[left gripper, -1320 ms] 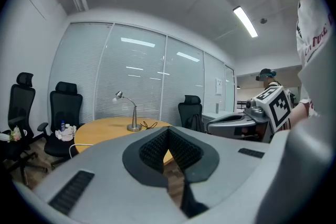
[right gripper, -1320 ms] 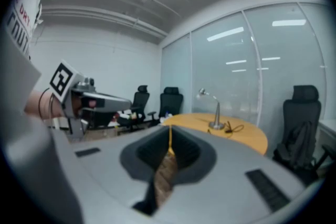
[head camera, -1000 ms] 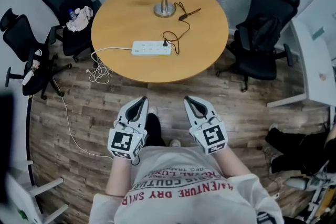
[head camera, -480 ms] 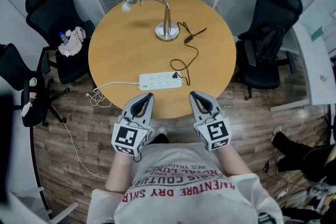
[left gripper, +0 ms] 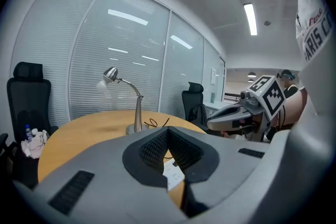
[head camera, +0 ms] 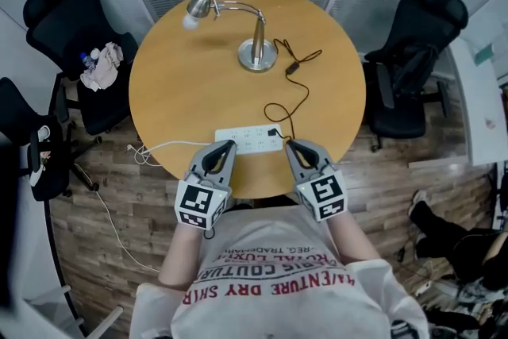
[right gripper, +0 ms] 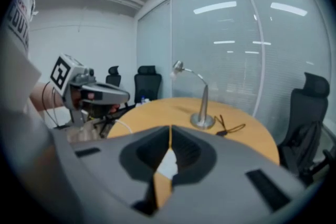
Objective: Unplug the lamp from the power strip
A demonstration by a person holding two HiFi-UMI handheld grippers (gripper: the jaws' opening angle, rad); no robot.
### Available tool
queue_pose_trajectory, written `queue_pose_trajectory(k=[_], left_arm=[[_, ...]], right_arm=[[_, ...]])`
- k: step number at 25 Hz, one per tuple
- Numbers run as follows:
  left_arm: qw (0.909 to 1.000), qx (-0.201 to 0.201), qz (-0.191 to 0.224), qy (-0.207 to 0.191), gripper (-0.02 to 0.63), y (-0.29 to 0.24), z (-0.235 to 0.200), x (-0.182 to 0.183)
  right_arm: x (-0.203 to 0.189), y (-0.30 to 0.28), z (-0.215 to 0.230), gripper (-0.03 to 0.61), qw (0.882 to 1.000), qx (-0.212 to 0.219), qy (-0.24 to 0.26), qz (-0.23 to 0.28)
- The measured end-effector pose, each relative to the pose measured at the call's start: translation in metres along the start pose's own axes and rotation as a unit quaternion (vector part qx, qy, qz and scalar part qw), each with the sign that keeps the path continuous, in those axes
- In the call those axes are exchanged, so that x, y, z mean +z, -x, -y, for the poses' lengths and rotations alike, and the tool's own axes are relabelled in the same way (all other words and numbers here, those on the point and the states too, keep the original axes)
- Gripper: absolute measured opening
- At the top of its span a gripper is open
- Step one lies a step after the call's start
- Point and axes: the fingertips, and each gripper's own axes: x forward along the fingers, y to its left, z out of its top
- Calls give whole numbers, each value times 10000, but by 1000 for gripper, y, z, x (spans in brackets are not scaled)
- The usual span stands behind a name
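Note:
A silver desk lamp [head camera: 258, 52] stands at the far side of a round wooden table [head camera: 175, 83]. Its black cord [head camera: 298, 95] loops down to a black plug [head camera: 275, 132] at the right end of a white power strip [head camera: 248, 140] near the table's front edge. My left gripper [head camera: 228, 144] is shut and empty, its tip just short of the strip's left half. My right gripper [head camera: 290, 144] is shut and empty too, right beside the plug end. The left gripper view shows the lamp [left gripper: 137, 113] past shut jaws, and so does the right gripper view [right gripper: 202, 107].
Black office chairs stand at the left [head camera: 75, 12], the right [head camera: 417, 36] and the near left [head camera: 24, 139]; the left one holds a bottle and cloth [head camera: 99, 63]. The strip's white cable [head camera: 151, 148] hangs off the table to the wooden floor. Blinds behind glass run along the back.
The person has stepped up to the table. Both grippers have travelled forward from over the floor to the table's near edge, ending beside the power strip. Both stay shut.

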Motion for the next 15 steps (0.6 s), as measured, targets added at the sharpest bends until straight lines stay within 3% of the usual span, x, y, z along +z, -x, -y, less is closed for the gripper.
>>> queue_pose_trajectory(k=[5, 8, 12, 15], left_arm=[[9986, -34, -475, 247, 28, -32, -2, -46], [9953, -17, -958, 132, 28, -51, -2, -80], [9783, -141, -2025, -404, 28, -81, 0, -143], [9646, -141, -2492, -847, 28, -98, -4, -173]], right_arm=[[-26, -32, 10, 31, 9971, 539, -11, -543], [-40, -47, 9, 31, 9914, 958, 62, -893], [-52, -61, 9, 31, 9836, 1321, 449, -1143], [-62, -68, 10, 34, 9775, 1470, 720, -1330]])
